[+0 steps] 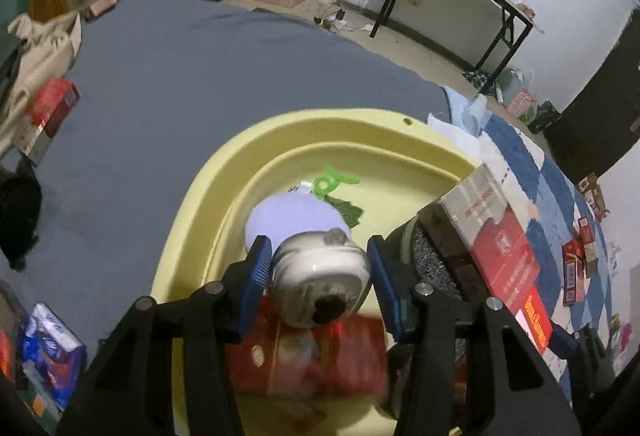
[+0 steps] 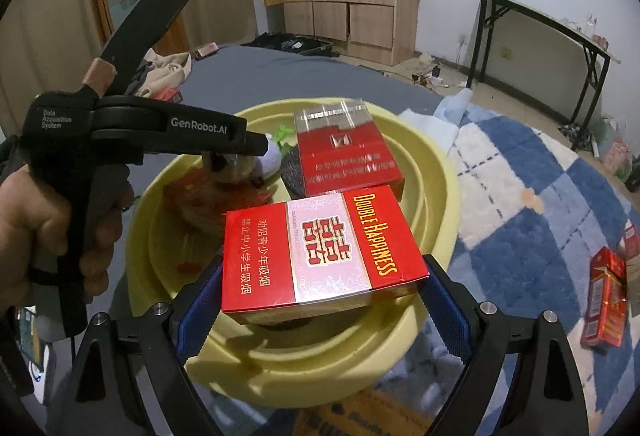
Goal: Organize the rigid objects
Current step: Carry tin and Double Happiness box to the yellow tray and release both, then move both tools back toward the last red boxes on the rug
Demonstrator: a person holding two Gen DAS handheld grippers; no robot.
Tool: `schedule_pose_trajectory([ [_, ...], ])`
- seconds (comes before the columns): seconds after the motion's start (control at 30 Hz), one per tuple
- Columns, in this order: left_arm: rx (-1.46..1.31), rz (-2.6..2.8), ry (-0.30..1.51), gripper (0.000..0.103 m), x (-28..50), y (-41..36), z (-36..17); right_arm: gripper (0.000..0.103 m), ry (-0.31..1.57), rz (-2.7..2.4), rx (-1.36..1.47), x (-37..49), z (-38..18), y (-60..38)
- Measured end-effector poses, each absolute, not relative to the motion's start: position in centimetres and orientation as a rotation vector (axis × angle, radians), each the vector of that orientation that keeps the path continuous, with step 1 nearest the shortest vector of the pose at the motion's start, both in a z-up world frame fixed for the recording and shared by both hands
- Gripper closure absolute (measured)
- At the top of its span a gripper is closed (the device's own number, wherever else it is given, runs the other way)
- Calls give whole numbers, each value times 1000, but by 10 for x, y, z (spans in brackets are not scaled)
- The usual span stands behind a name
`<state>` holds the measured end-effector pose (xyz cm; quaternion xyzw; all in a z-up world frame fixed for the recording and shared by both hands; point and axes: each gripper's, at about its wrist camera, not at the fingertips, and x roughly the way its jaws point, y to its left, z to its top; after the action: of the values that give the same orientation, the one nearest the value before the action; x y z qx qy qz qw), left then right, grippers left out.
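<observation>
Low in the left wrist view, the left gripper (image 1: pixel 320 276) pinched a small white jar (image 1: pixel 320 278) across its round body, hanging over the yellow basin (image 1: pixel 192 220), presumably to set it among the things gathered there. At the bottom centre of the right wrist view, the right gripper (image 2: pixel 324 300) clamped a red cigarette carton (image 2: pixel 324 252) by its short ends, flat above the same basin, probably to lay it beside the carton (image 2: pixel 344 152) already inside.
</observation>
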<state>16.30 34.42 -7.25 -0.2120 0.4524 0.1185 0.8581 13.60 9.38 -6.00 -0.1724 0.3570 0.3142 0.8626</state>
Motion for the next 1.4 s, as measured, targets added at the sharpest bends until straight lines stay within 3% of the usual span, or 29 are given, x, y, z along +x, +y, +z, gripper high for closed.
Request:
schedule_pose_trajectory([
  [0.2, -472, 244, 935, 49, 158, 348, -73, 10, 740, 677, -347, 142, -69, 104],
  [0.23, -477, 245, 934, 45, 158, 347, -70, 9, 745, 677, -346, 144, -71, 106],
  [0.3, -499, 255, 909, 20, 154, 346, -62, 8, 758, 679, -343, 147, -71, 107],
  [0.4, -532, 248, 865, 4, 147, 343, -46, 1, 773, 701, -337, 147, -68, 109],
  [0.47, -520, 236, 842, 0, 142, 335, -32, 0, 774, 713, -332, 143, -64, 107],
  [0.93, -352, 61, 780, 0, 94, 206, 49, 0, 714, 535, -197, 54, 6, -41],
  [1.17, -348, -3, 784, 0, 68, 149, 57, 0, 769, 296, -62, 6, 17, -176],
  [1.4, -267, -40, 797, 0, 42, 106, 47, 0, 687, 166, -9, -36, 36, -229],
])
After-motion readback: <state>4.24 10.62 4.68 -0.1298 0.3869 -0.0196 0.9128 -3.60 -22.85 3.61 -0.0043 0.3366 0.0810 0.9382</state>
